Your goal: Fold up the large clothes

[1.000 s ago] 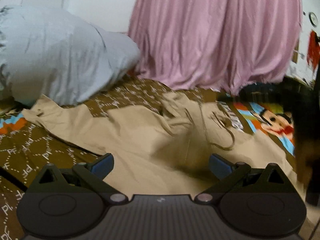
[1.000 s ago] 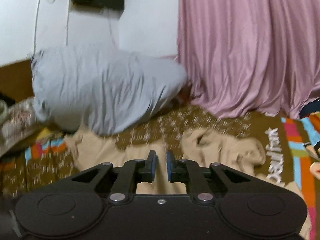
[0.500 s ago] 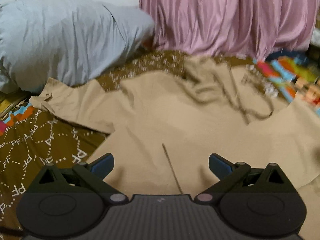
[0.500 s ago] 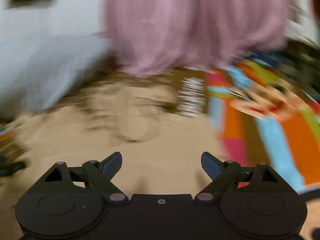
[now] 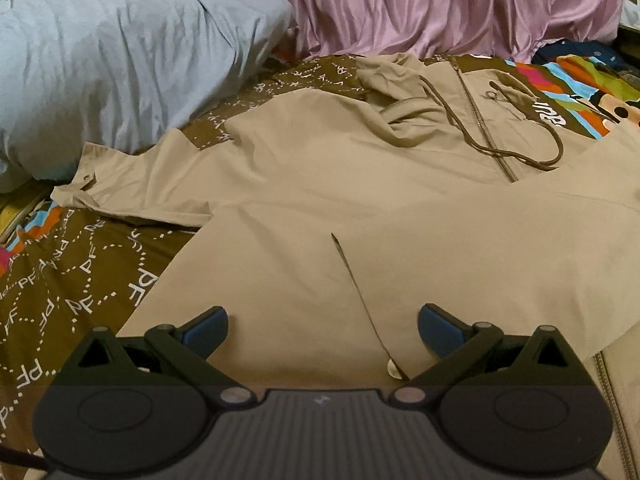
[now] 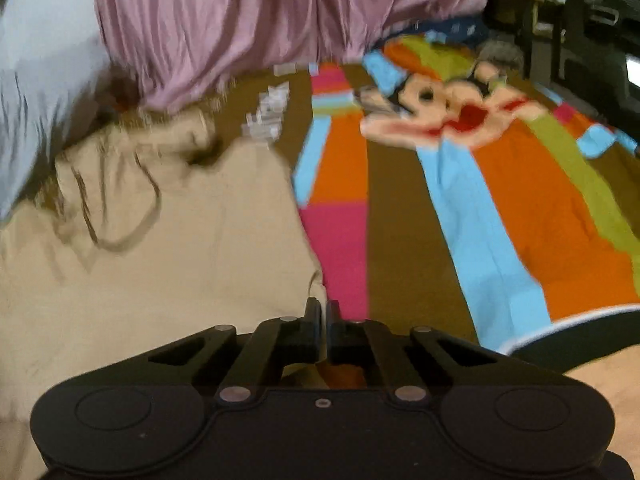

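While spread flat, jacket beneath left gripper

grey pillow | pink curtain | patterned bedspread

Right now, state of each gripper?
Left gripper: open, nothing between its fingers, above the beige jacket.
Right gripper: fingers just closed at the jacket's edge; whether they pinch fabric cannot be told.

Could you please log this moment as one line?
left claw: open over jacket | right claw: just closed at jacket edge, grip unclear
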Motion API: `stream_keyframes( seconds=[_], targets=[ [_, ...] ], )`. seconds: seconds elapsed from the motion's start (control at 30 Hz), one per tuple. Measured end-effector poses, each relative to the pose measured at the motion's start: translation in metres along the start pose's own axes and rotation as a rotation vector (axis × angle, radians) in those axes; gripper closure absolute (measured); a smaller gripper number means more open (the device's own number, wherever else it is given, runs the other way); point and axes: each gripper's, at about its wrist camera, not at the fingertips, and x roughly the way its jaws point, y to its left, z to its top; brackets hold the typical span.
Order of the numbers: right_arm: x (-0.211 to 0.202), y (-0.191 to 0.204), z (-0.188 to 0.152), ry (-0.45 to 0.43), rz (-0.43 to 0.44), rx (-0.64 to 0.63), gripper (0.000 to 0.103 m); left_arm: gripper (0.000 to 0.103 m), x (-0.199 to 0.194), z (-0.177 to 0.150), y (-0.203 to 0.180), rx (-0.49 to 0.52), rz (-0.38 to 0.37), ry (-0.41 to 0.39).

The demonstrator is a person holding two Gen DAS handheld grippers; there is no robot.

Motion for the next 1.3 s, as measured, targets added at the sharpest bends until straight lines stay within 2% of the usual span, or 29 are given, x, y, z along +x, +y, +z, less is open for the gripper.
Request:
stream_keyframes(
  seconds=[0.03,0.07,0.13,0.23,0.33,0.4,0.43,0.5,0.53,0.57,0.67,0.73,0.8,0.83,0.97,1.03,1.1,1.2,1.3],
  targets=[
    [-0.001,-0.001,0.002,-0.012,-0.002,0.018,0.096,0.000,-0.001,0.000,0.000,0.002,0.000,0.000],
    [-0.005,0.000,0.005,-0.035,-0.019,0.032,0.085,0.000,-0.001,0.000,0.000,0.001,-0.002,0.001],
    [-0.010,0.010,0.014,-0.087,-0.034,0.008,0.074,0.000,-0.001,-0.001,0.000,-0.005,-0.006,0.004],
    [-0.002,0.039,0.032,-0.142,-0.026,-0.090,0.068,0.000,-0.001,0.000,0.003,-0.015,-0.015,0.005],
    [0.024,0.068,0.050,-0.181,-0.019,-0.196,0.068,0.000,0.000,-0.001,0.004,-0.023,-0.021,0.007],
    [0.051,0.082,0.060,-0.161,-0.021,-0.283,0.070,0.000,0.001,-0.001,0.004,-0.024,-0.023,0.009],
    [0.071,0.087,0.064,-0.134,-0.068,-0.313,0.072,0.000,0.001,-0.001,0.005,-0.025,-0.025,0.010],
    [0.105,0.082,0.068,-0.059,-0.131,-0.304,0.073,0.000,0.002,0.000,0.006,-0.028,-0.029,0.013],
    [0.120,0.075,0.069,-0.017,-0.141,-0.268,0.074,0.000,0.003,0.001,0.006,-0.030,-0.032,0.014],
    [0.124,0.069,0.070,-0.020,-0.125,-0.212,0.074,0.000,0.003,0.001,0.007,-0.032,-0.035,0.016],
    [0.109,0.060,0.072,-0.066,-0.074,-0.131,0.075,0.000,0.004,0.001,0.008,-0.039,-0.040,0.016],
    [0.086,0.060,0.065,-0.123,-0.076,-0.156,0.074,0.000,0.003,0.001,0.008,-0.038,-0.038,0.013],
    [0.075,0.060,0.057,-0.151,-0.084,-0.199,0.068,0.000,0.002,-0.001,0.006,-0.037,-0.032,0.004],
    [0.075,0.059,0.056,-0.154,-0.091,-0.209,0.064,0.000,0.001,-0.002,0.006,-0.034,-0.030,-0.003],
    [0.095,0.069,0.075,-0.163,-0.097,-0.240,0.064,0.000,-0.004,-0.006,0.007,-0.040,-0.026,-0.018],
    [0.112,0.076,0.087,-0.129,-0.104,-0.209,0.062,0.000,-0.002,-0.004,0.009,-0.051,-0.029,-0.007],
    [0.145,0.074,0.095,0.023,-0.088,-0.124,0.053,0.000,0.002,-0.001,0.009,-0.057,-0.036,0.000],
    [0.144,0.071,0.089,-0.008,-0.073,-0.065,0.049,0.000,0.003,0.003,0.011,-0.065,-0.042,0.005],
    [0.115,0.072,0.074,-0.052,-0.055,-0.094,0.050,0.000,-0.004,0.009,0.024,-0.096,-0.018,-0.012]
  ],
)
